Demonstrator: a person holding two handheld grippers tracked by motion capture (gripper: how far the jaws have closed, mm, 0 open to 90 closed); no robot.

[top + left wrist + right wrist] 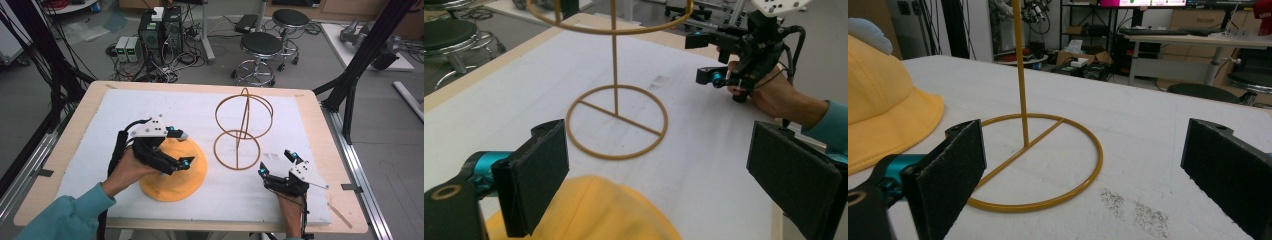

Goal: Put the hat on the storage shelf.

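A white padded mat (150, 107) covers the wooden table (320, 125). On it, right of centre, stands a gold wire hat stand (243, 131), upright, with no writing on it. Just left of its base ring lies a yellow bucket hat (185, 175), no label legible. The left gripper (176, 149) hovers over the hat's crown, jaws spread wide with nothing between them. The right gripper (276, 162) rests near the stand's base, jaws also released and empty.
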